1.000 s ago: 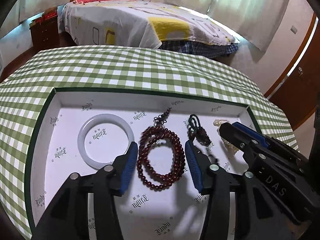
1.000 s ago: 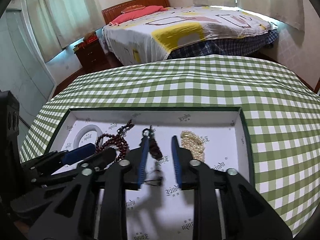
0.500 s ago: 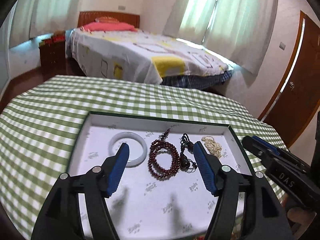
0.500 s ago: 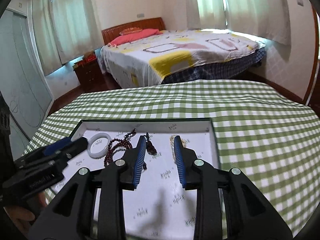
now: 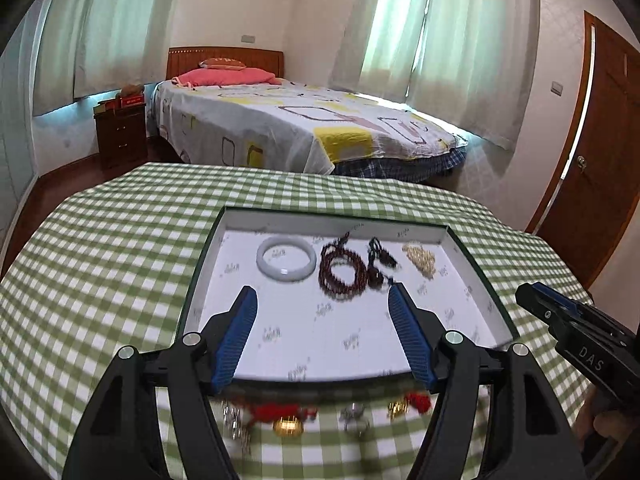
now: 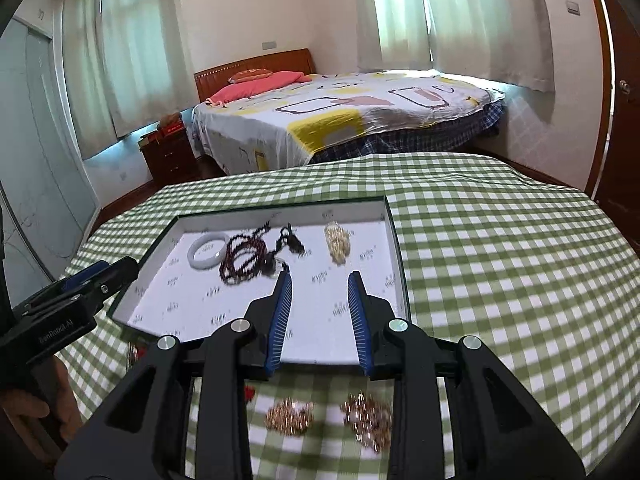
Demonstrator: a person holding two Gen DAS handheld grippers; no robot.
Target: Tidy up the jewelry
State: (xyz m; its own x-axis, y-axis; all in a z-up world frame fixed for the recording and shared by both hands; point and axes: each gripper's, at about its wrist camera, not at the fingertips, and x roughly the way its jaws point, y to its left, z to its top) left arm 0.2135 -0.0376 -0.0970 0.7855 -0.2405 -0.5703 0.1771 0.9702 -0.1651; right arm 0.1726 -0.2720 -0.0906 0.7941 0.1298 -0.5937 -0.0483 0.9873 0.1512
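Hovering short of the tray, left gripper: jaws wide, empty, wider than a second ago. Right gripper: narrow gap, nothing held. Both have drawn back from the tray.

Tray contents: white bangle, dark red beads, black corded pendant, pearl strand.

Unsorted, likely next: blurred gold and red pieces on the checked tablecloth.

Beyond: bed, curtains.

Left gripper open over tray (empty-jawed); white bangle beside dark beads.
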